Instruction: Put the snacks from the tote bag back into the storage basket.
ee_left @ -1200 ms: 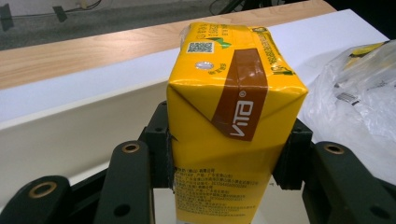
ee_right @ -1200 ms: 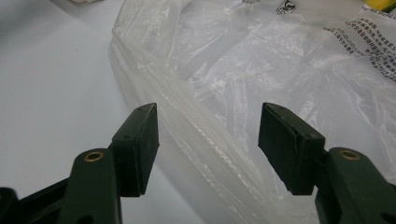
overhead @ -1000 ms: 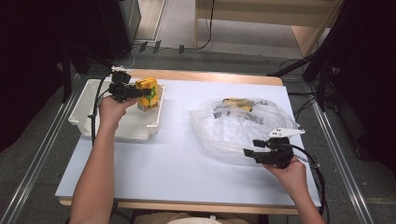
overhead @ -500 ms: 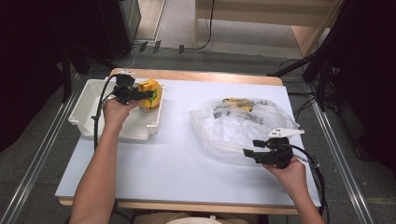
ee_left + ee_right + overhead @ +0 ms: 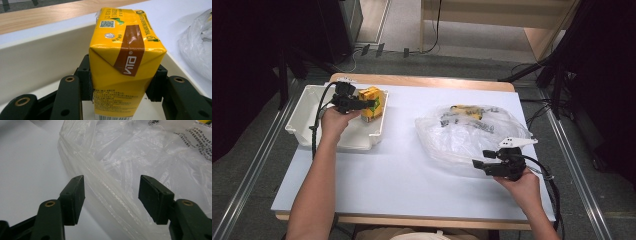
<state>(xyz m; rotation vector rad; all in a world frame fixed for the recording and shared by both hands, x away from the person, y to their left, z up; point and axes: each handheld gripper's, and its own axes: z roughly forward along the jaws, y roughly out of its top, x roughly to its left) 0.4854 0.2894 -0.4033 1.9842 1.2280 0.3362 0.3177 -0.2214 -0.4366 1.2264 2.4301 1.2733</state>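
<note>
Two hand-held grippers are at work over the tabletop [image 5: 402, 175]. The left hand-held gripper [image 5: 123, 82] has its black jaws closed on a yellow drink carton [image 5: 125, 62], one pad [image 5: 86, 77] on each side of the lower part of the pack. In the left gripper view the carton stands up between the jaws, with a brown stripe and white letters facing the camera and a small foil-covered straw hole on its top. In the high view this left hand-held gripper [image 5: 364, 104] holds the carton [image 5: 373, 104] above the right end of a white bin [image 5: 307, 132]; whether the carton touches the bottom of the bin I cannot tell. Beyond the carton, past the far wall of the bin, runs the wooden edge [image 5: 50, 15] of the tabletop.

The right hand-held gripper [image 5: 111, 195] has its jaws standing wide apart and grips nothing. Between them, and a little below, lies the folded edge of a clear plastic bag [image 5: 120, 170]; the pads do not press it. In the high view the right hand-held gripper [image 5: 479, 165] is at the near edge of the bag [image 5: 462, 135], well apart from the bin. Inside the bag, at the side far from this gripper, some yellow packs [image 5: 464, 111] can be seen, but they are too blurred to tell more.
</note>
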